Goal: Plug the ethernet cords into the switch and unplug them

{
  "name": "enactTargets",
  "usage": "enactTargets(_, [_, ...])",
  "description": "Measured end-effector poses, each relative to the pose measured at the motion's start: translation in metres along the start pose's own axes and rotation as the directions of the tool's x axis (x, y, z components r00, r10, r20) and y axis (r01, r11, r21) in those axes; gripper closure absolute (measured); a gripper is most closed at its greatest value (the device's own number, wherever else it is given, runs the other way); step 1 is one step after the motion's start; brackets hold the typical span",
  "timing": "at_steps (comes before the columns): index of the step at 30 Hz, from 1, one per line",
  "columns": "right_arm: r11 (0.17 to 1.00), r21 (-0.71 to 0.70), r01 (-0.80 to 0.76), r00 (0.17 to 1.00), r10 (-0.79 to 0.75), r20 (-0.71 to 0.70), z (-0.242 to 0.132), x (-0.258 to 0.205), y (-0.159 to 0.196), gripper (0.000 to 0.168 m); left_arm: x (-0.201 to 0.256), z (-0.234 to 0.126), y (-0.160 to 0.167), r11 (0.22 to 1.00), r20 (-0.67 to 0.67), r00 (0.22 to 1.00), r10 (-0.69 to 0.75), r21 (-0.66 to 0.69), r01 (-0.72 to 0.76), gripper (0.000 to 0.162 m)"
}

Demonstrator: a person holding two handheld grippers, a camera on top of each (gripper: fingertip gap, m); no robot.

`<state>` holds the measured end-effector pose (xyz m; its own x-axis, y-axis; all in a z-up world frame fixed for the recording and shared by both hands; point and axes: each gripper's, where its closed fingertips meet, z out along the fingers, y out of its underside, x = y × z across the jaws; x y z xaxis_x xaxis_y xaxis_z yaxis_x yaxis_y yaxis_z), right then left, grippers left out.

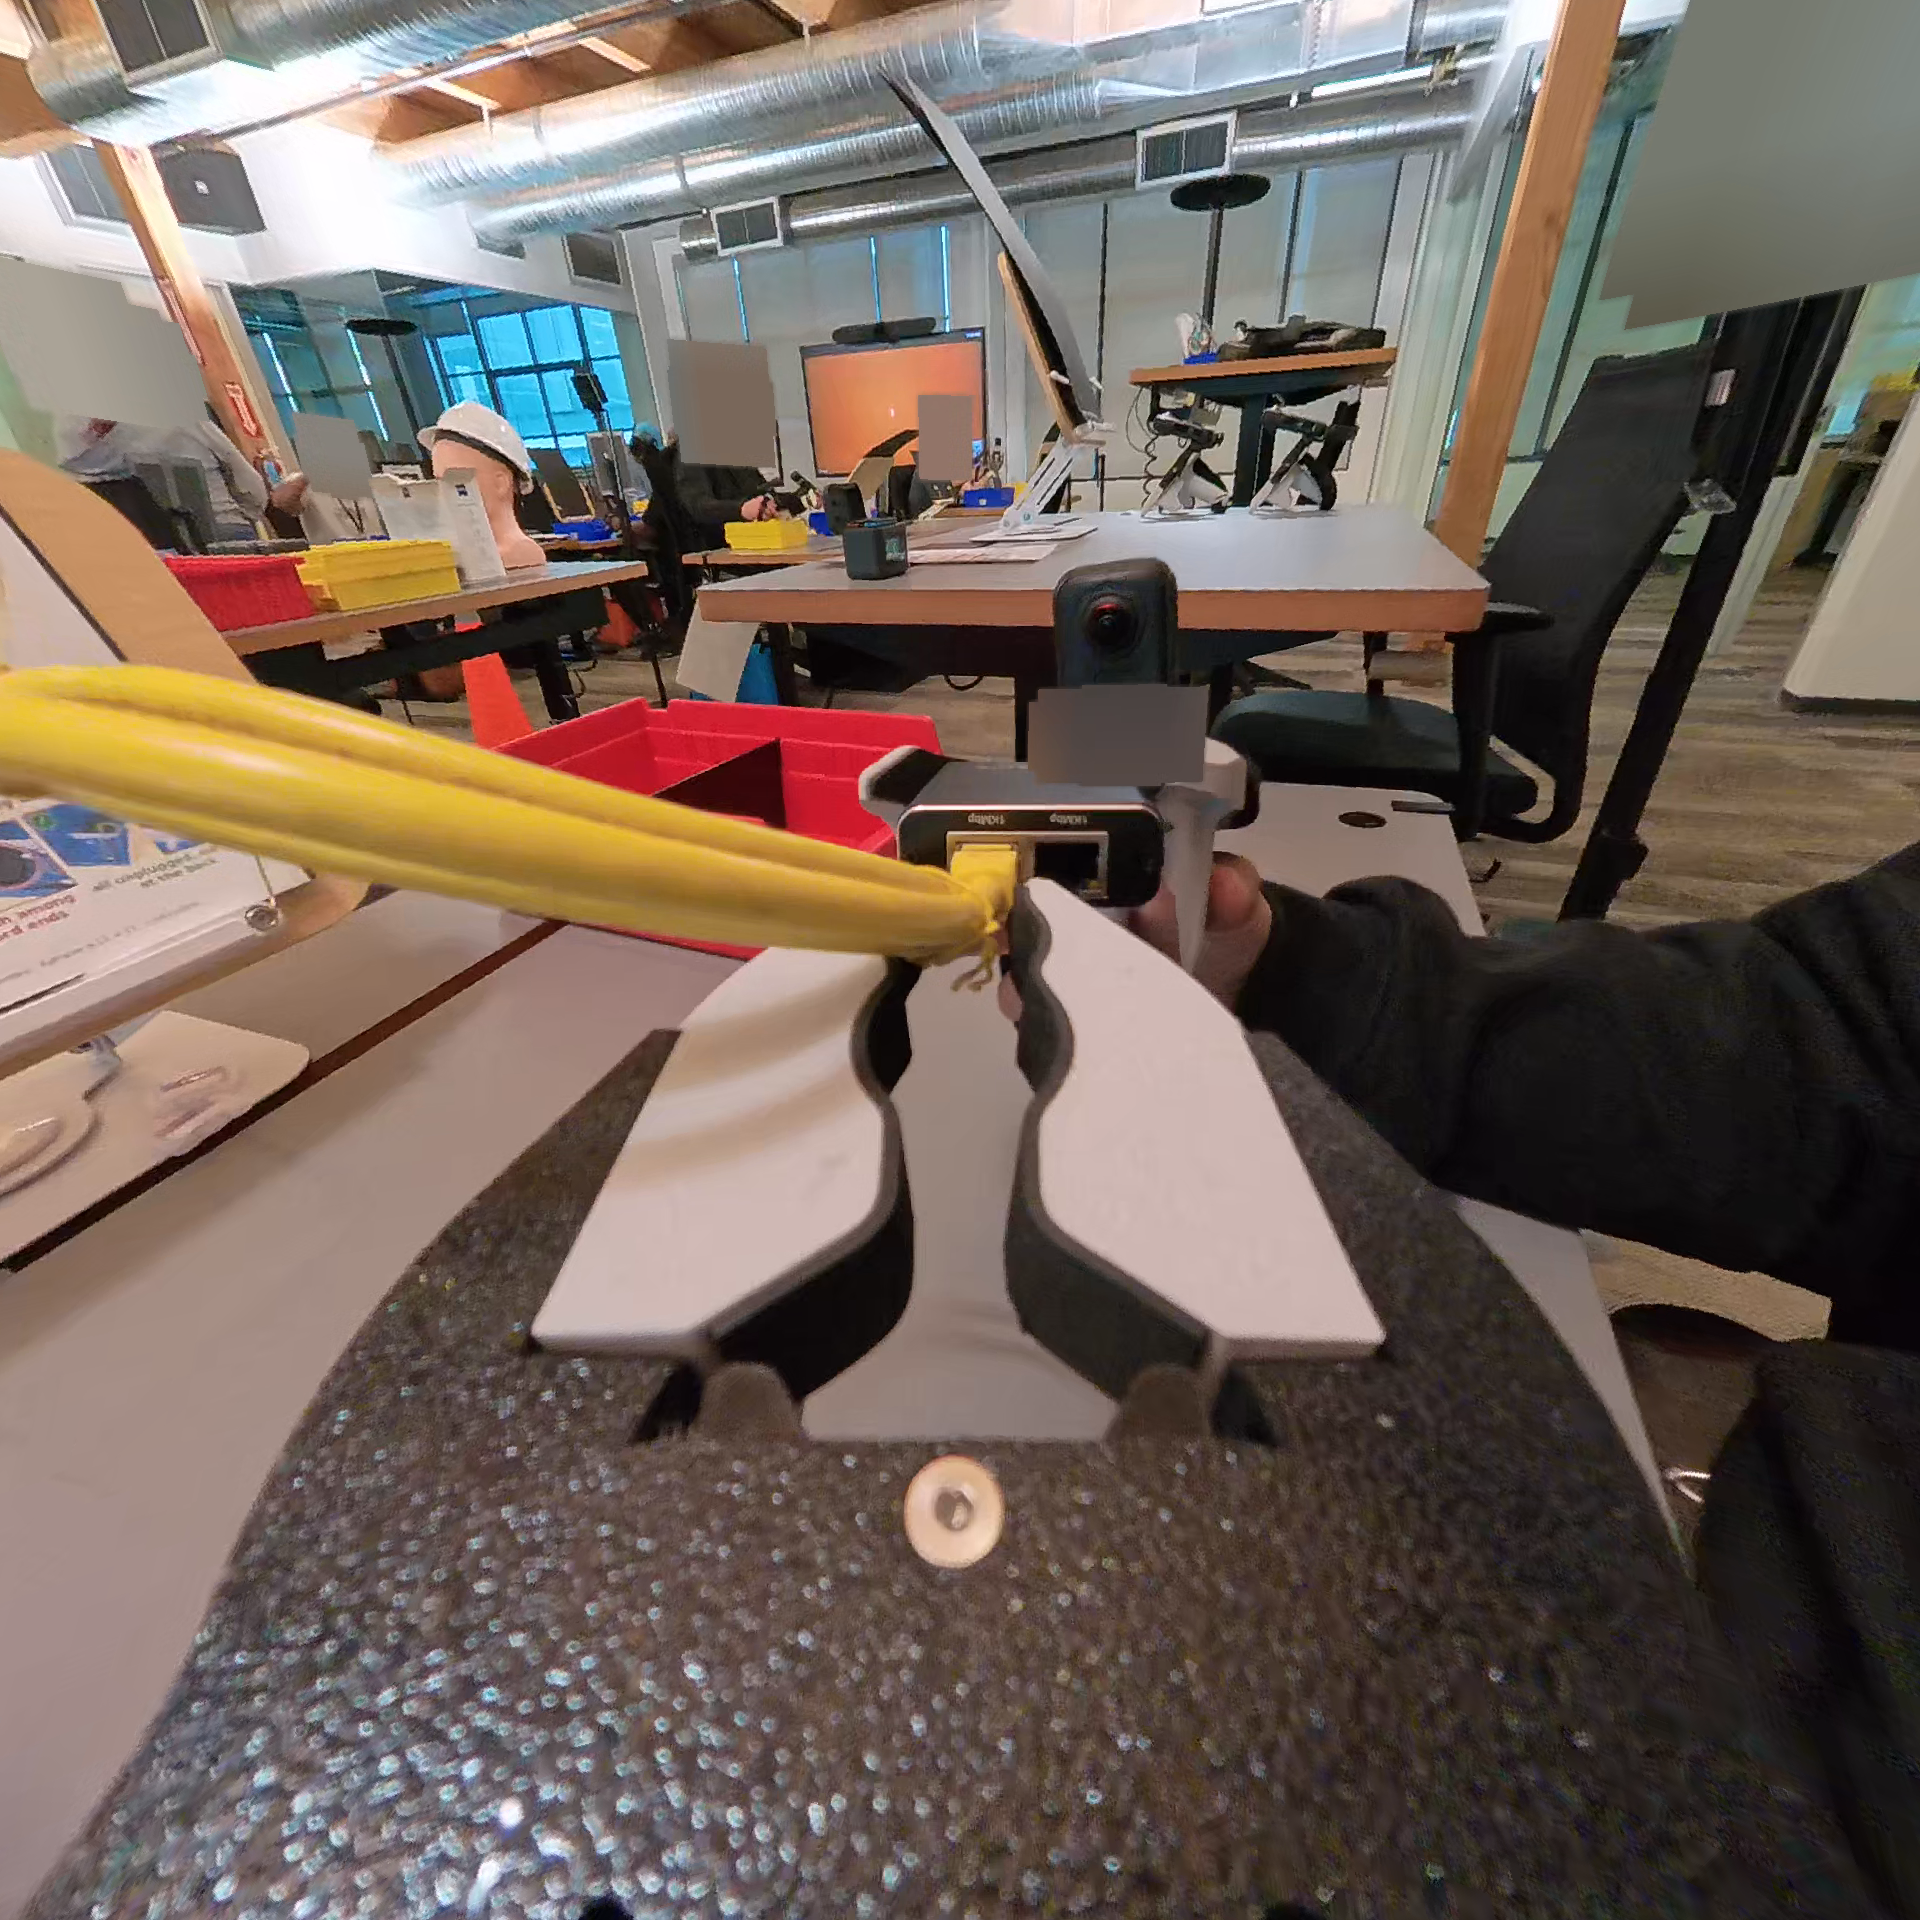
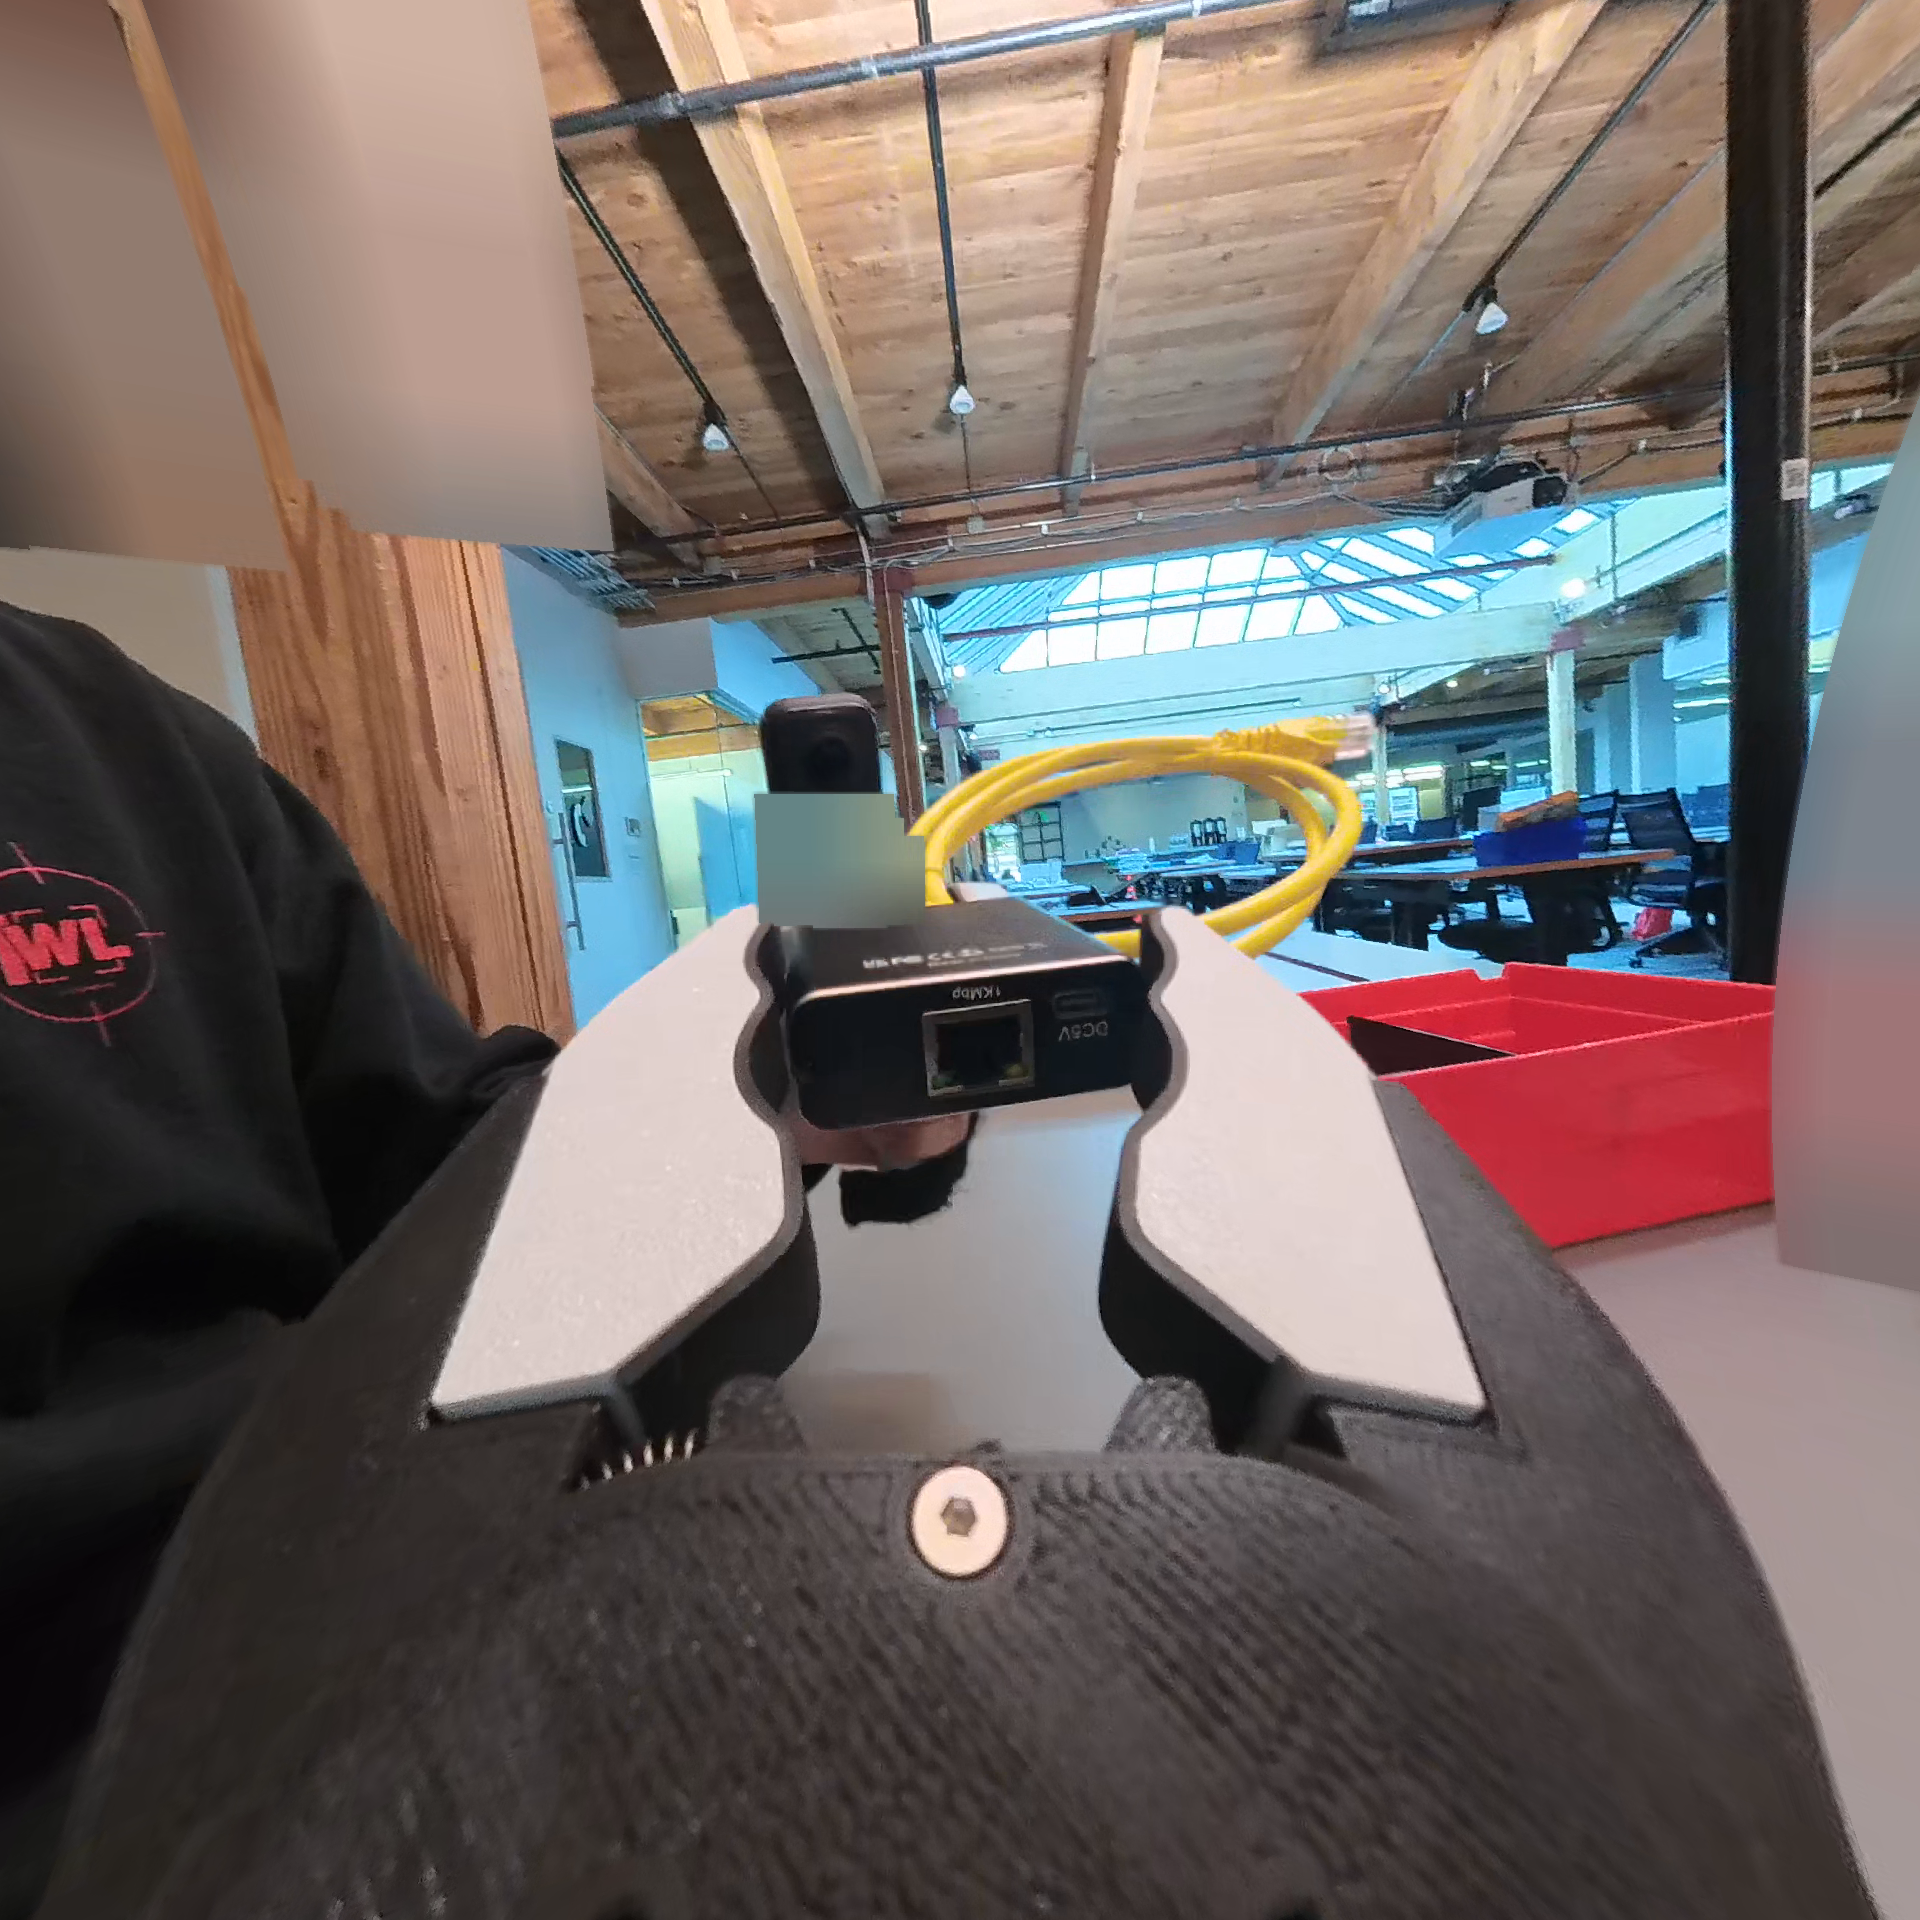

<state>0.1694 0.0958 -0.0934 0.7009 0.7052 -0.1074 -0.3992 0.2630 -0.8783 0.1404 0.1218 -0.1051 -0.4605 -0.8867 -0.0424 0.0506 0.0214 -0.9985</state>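
Note:
My right gripper (image 2: pixel 961 940) is shut on a small black switch (image 2: pixel 914 1081) and holds it in the air, gripping its two sides. The face turned to it shows one empty port (image 2: pixel 977 1049). In the left wrist view the switch (image 1: pixel 1127 847) shows its other face with two ports. A yellow plug (image 1: pixel 985 860) sits in the left port; the right port (image 1: pixel 1070 862) is empty. My left gripper (image 1: pixel 961 940) is shut on the yellow ethernet cord (image 1: pixel 416 810) just behind that plug. The cord loops (image 2: pixel 1304 842) behind the switch, its free plug (image 2: pixel 1325 740) in the air.
A red divided bin (image 1: pixel 727 753) stands on the white table (image 1: pixel 312 1351) behind the switch; it also shows in the right wrist view (image 2: pixel 1579 1122). A person's dark sleeve (image 1: pixel 1558 1039) reaches in from the right. A sign stand (image 1: pixel 125 935) is at the left. About 5 centimetres separates my left fingertips from my right.

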Motion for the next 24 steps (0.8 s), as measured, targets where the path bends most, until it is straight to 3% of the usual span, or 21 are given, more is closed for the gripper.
enactTargets(8, [0.997, -0.056, 0.045, 0.999, -0.046, -0.007, -0.002, 0.000, 0.006, 0.095, -0.004, 0.000, 0.000, 0.999, -0.025, 0.999, -0.047, 0.008, 0.047, 0.146])
enactTargets(17, [0.993, -0.120, -0.018, 1.000, 0.017, -0.005, -0.008, 0.004, 0.018, 0.089, -0.006, -0.006, -0.003, 0.998, -0.044, 0.998, -0.054, 0.038, 0.055, 0.146])
enactTargets(21, [0.993, -0.119, -0.009, 1.000, 0.010, 0.006, -0.002, 0.002, 0.020, 0.103, -0.005, -0.005, -0.002, 0.999, -0.050, 0.998, -0.042, 0.028, 0.043, 0.146])
enactTargets(24, [0.986, -0.166, 0.013, 1.000, -0.012, 0.007, -0.002, 0.000, 0.025, 0.104, -0.005, -0.006, -0.003, 0.999, -0.053, 0.998, -0.041, 0.031, 0.043, 0.146])
